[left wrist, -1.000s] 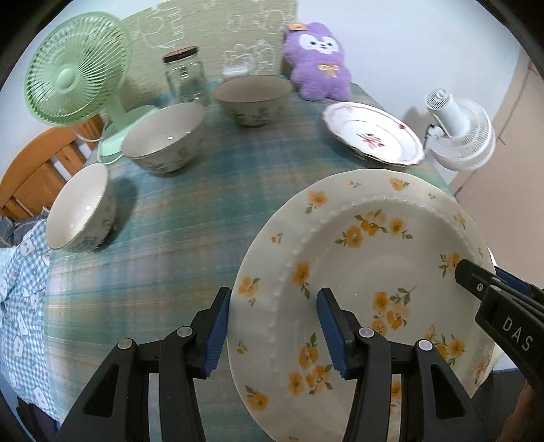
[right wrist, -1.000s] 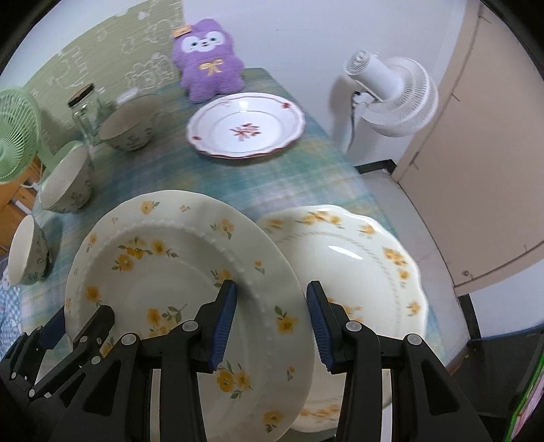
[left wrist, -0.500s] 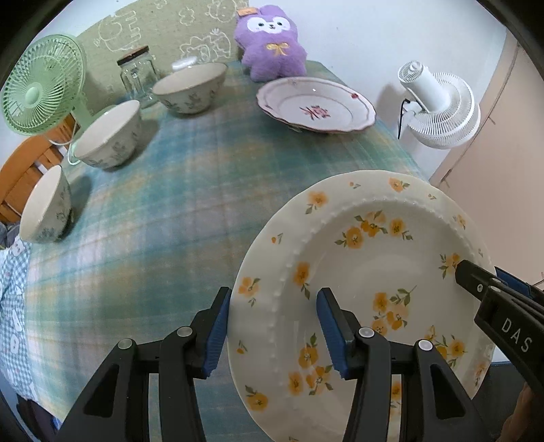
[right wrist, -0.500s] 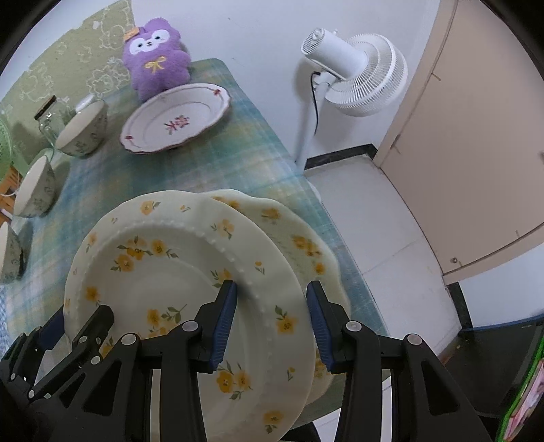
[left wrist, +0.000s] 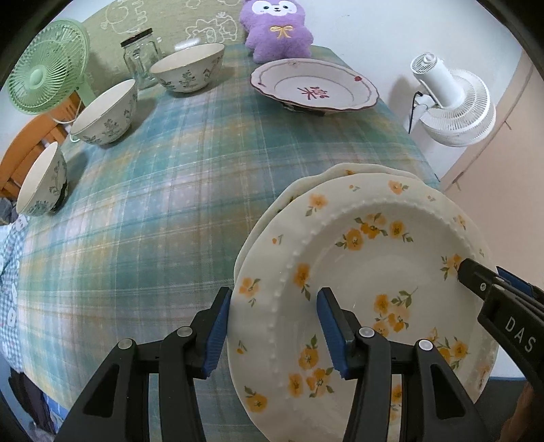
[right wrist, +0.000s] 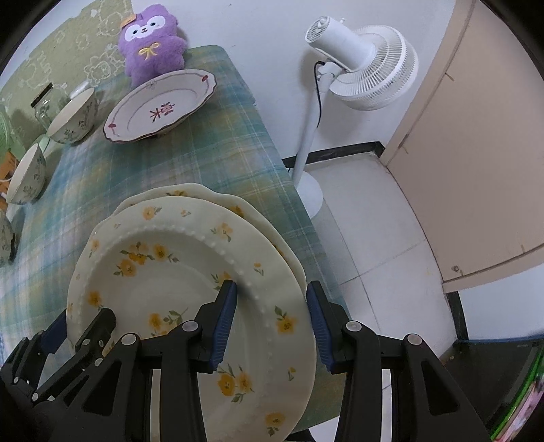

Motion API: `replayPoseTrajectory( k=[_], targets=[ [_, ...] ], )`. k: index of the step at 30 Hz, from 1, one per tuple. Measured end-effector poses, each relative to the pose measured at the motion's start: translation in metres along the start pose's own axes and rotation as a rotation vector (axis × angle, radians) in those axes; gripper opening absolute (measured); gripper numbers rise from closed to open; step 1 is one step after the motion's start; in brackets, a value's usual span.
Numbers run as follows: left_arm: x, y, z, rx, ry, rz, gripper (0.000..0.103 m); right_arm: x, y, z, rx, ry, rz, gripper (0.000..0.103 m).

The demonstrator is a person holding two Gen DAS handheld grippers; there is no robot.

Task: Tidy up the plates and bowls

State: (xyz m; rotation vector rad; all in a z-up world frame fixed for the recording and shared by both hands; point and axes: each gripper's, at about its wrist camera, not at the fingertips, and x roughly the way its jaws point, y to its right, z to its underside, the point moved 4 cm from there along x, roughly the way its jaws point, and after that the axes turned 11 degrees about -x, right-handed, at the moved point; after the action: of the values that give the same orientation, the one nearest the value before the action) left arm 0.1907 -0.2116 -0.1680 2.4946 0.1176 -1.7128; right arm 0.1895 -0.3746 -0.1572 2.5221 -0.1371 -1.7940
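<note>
1. Plaid green and blue cloth covers the bench [left wrist: 163, 190], and a white wall stands behind it.
2. The yellow-flower plate [left wrist: 360, 272] is at the near right corner of the bench, over the bottom plate [left wrist: 343, 170], which has yellow flowers too. It covers most of that plate. I cannot tell if the two plates touch.
3. The left tool [left wrist: 272, 326] grasps the near left rim of the yellow-flower plate, with one blue pad under the rim and one on top.
4. The right tool [right wrist: 268, 319] grasps the near right rim of the same plate, one pad inside it and one at its outer edge.
5. The red-pattern plate [left wrist: 312, 88] sits far off on the right side of the bench, well apart from the yellow plates.
6. Just behind it sits the purple plush toy [left wrist: 277, 27].
7. Three bowls with dark leaf prints stand along the left side: the far bowl [left wrist: 187, 71], the middle bowl [left wrist: 105, 112] and the near bowl [left wrist: 40, 183].
8. The glass jar [left wrist: 139, 57] with a dark lid stands just left of the far bowl.
9. The green fan [left wrist: 47, 68] stands at the far left.
10. The white fan [right wrist: 357, 64] stands on the floor to the right of the bench, near a beige door [right wrist: 476, 170].
</note>
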Motion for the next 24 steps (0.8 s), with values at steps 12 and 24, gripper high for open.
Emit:
replayPoseTrajectory(
  k=[12,24],
  targets=[
    [0.006,0.001,-0.002,-0.042,0.006,-0.029,0.053,0.006,-0.005,-0.008,-0.055,0.001,0.019,0.046],
    [0.008,0.005,-0.001,-0.049,0.033,-0.063,0.056,0.01,-0.012,-0.012,-0.113,0.021,0.08,0.046]
  ],
)
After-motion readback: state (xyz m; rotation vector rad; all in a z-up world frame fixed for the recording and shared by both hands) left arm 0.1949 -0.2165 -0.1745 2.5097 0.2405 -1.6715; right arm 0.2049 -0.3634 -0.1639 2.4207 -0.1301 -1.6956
